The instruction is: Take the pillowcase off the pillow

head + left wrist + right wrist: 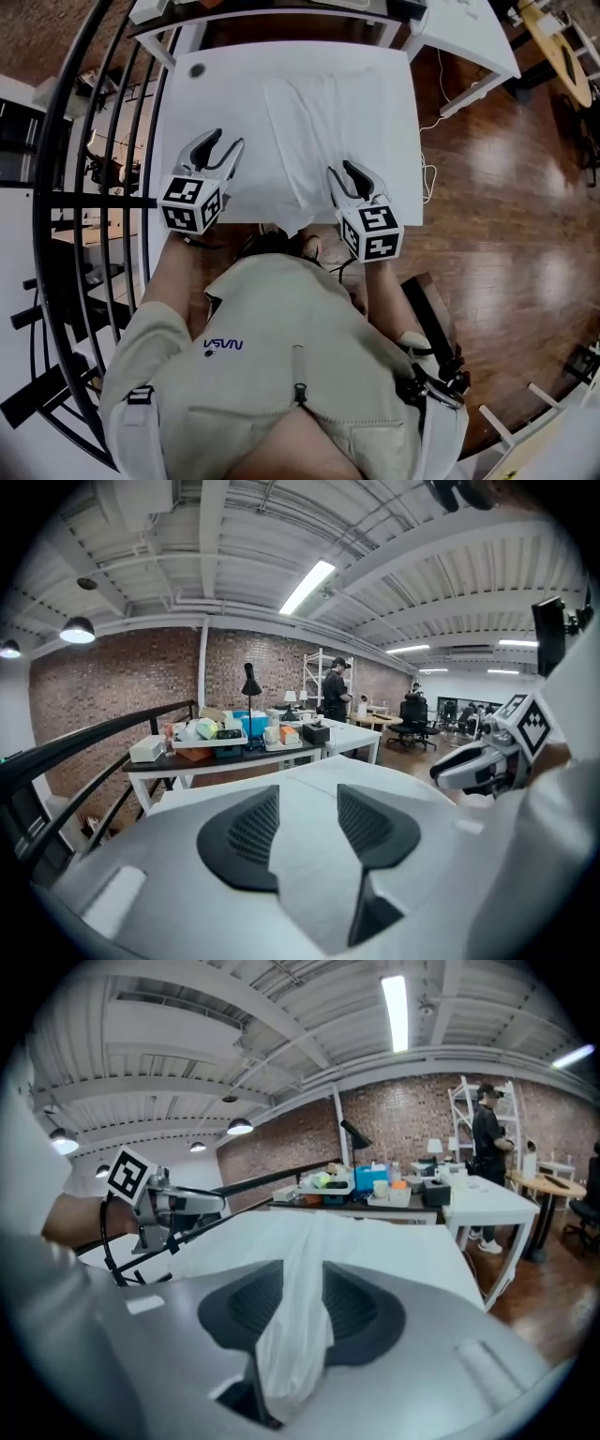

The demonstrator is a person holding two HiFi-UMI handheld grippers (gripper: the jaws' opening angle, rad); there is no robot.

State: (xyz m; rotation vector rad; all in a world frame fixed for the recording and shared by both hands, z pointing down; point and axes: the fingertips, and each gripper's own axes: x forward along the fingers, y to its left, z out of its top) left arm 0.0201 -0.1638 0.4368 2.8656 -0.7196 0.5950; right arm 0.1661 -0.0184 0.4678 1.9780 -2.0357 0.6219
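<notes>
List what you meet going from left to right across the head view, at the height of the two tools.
black railing → left tool → pillowcase → right tool → white cable → wooden floor

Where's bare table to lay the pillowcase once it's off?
Widest: bare table left of the pillow, between the hole and the left gripper. Thin strips along its far and right sides. Crowded at the near edge: both grippers, the right gripper holding the pillowcase.
</notes>
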